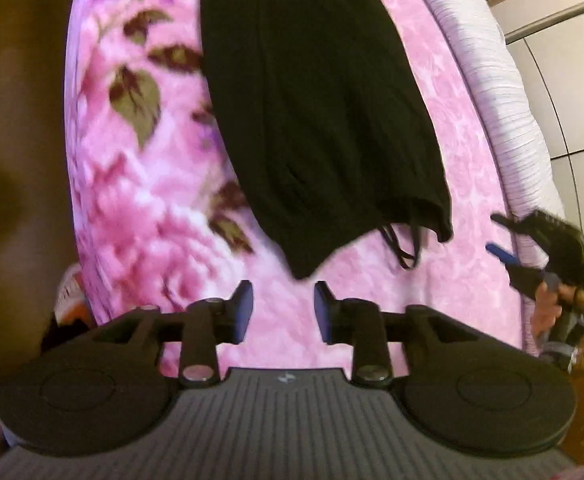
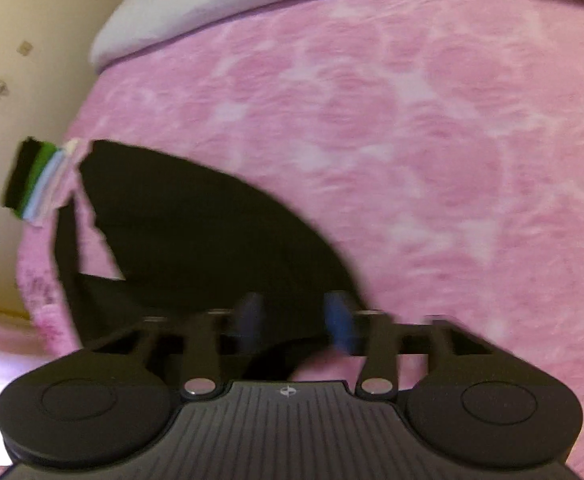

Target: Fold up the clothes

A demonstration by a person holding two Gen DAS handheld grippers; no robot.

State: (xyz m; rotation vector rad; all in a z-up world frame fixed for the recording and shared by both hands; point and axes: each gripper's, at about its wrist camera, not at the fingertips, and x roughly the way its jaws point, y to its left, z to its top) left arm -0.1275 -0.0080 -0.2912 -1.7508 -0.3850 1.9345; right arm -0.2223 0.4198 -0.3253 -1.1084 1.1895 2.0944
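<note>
A black garment (image 1: 319, 112) lies stretched out lengthwise on the pink bed cover (image 1: 451, 168), with thin black drawstrings (image 1: 399, 248) hanging from its near end. My left gripper (image 1: 284, 308) is open and empty, just short of the garment's near tip. My right gripper (image 1: 507, 248) shows at the right edge of the left wrist view, beside the garment's near right corner. In the right wrist view the right gripper (image 2: 295, 316) is open, its blue pads blurred, over the edge of the black garment (image 2: 196, 224).
The pink cover (image 2: 431, 140) has a floral pattern (image 1: 140, 128) on its left part. A white ribbed mattress edge (image 1: 503, 92) runs along the right side. A folded stack of striped clothes (image 2: 40, 180) sits at the far bed edge. Brown floor (image 1: 16, 160) lies to the left.
</note>
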